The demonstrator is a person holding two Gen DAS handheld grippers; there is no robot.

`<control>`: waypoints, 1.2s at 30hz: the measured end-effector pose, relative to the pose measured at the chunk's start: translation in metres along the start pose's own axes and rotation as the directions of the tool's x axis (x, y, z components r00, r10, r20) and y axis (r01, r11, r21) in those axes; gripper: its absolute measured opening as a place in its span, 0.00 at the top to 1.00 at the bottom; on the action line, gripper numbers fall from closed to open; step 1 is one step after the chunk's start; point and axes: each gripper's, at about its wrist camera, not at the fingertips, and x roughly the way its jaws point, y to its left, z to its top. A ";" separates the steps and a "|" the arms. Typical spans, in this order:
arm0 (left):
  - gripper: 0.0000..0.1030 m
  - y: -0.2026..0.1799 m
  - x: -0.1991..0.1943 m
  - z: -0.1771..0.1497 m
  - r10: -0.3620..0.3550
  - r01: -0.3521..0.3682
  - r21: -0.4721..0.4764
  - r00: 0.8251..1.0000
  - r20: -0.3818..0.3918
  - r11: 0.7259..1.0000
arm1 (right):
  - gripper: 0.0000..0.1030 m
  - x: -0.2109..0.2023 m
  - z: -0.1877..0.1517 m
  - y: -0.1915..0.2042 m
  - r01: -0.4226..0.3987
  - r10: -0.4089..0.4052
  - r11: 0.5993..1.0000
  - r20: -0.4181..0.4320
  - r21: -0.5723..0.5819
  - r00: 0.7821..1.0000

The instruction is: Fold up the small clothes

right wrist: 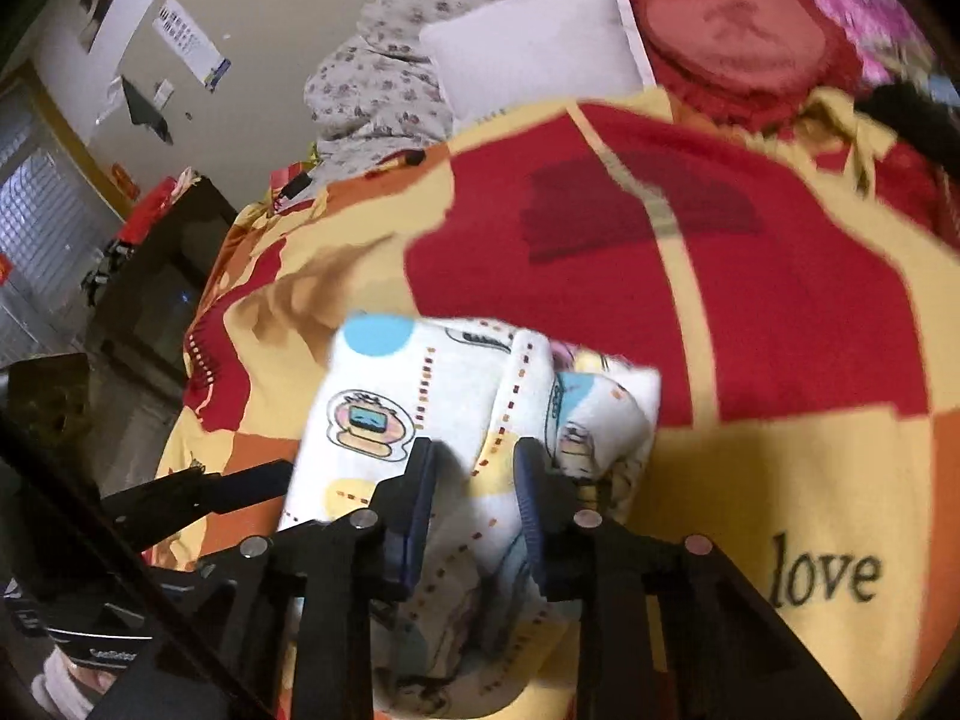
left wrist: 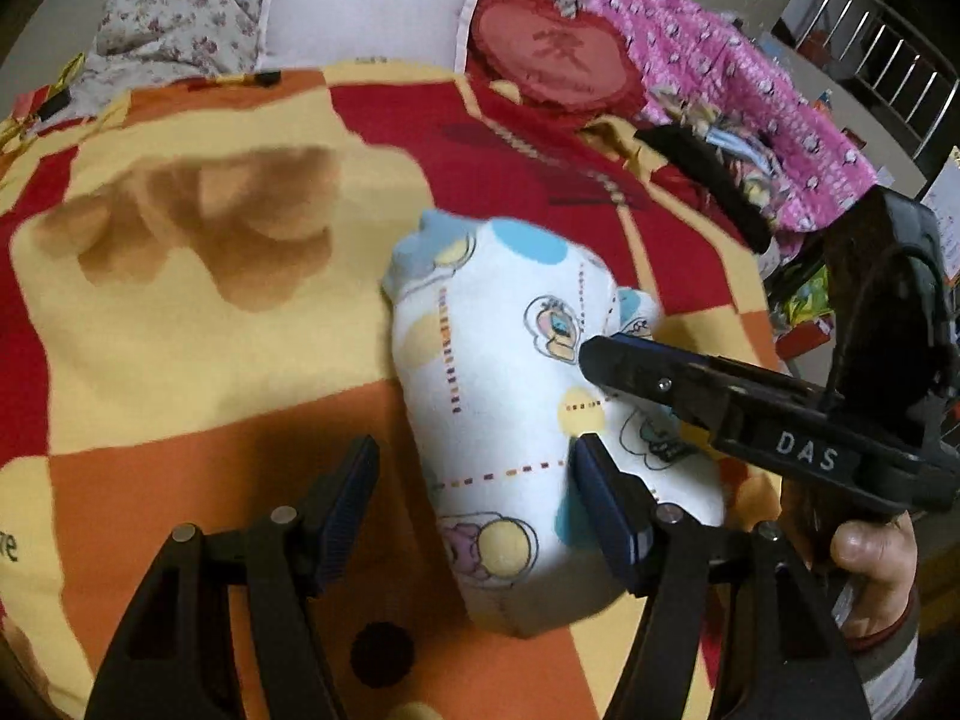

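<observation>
1. The white cartoon-print cotton garment (left wrist: 510,420) lies bunched on the red-and-yellow patterned bedspread (left wrist: 180,330).
2. Our right gripper (right wrist: 474,480) pinches its fold; our left gripper (left wrist: 474,498) hovers wide.
3. We flatten the fold evenly before releasing.

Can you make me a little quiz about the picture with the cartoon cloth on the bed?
1. True or false: the left gripper is open.
2. Which gripper has the cloth between its fingers? A) left B) right C) neither
3. Fill in: the word printed on the blanket near the right gripper is ____.

Key
1. True. Its fingers stand wide apart, with only one touching the cloth's edge.
2. B. The right wrist view shows a fold of cloth between the fingers; whether they squeeze it tight is hard to tell.
3. love
</observation>
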 end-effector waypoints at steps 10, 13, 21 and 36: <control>0.25 0.007 -0.022 -0.002 0.025 -0.024 -0.028 0.998 0.059 0.999 | 0.70 -0.043 -0.012 0.012 0.007 -0.004 0.999 0.076 -0.049 0.997; 0.25 0.008 -0.027 0.006 0.075 -0.072 -0.038 0.994 0.076 0.997 | 0.70 -0.051 -0.019 0.020 0.023 -0.017 0.997 0.076 -0.070 0.997; 0.25 0.011 -0.008 0.003 0.048 -0.044 -0.078 0.998 0.050 0.996 | 0.45 -0.043 -0.040 0.042 0.052 -0.047 0.987 0.040 -0.149 0.998; 0.09 0.032 0.011 0.007 -0.150 0.153 -0.208 0.988 0.032 0.966 | 0.19 -0.027 -0.028 -0.011 -0.008 0.008 1.000 0.029 0.020 1.000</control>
